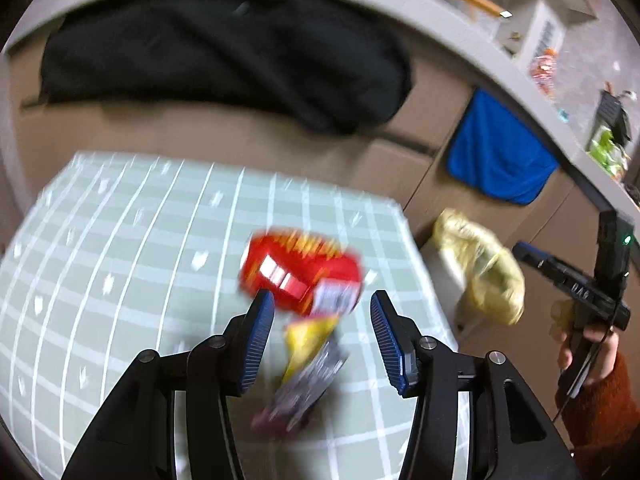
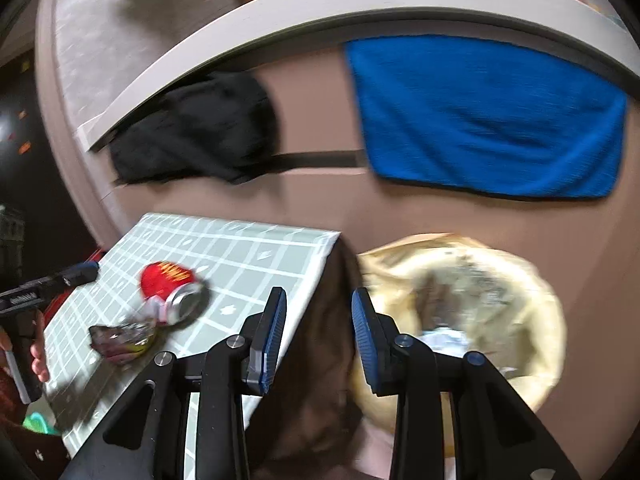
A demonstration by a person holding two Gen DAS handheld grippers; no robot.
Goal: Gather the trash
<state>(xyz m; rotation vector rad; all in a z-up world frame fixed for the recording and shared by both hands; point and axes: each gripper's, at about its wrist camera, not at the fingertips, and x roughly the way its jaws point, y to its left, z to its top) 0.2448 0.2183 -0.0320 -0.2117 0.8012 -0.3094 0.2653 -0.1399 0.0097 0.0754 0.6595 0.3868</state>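
My right gripper has its jaws apart and empty, hanging over the gap between the checked desk and the yellow-lined trash bin. On the desk lie a crushed red can and a dark wrapper, just beside each other

Looks like a home, prob. kitchen or dining corner. Small table w/ pale green checked cloth stands against beige cabinet fronts under a grey countertop. Blue towel and black cloth hang over the cabinet fronts. Bin w/ yellowish liner bag just beside the table. Counter holds blurred household clutter, too smeared to name.
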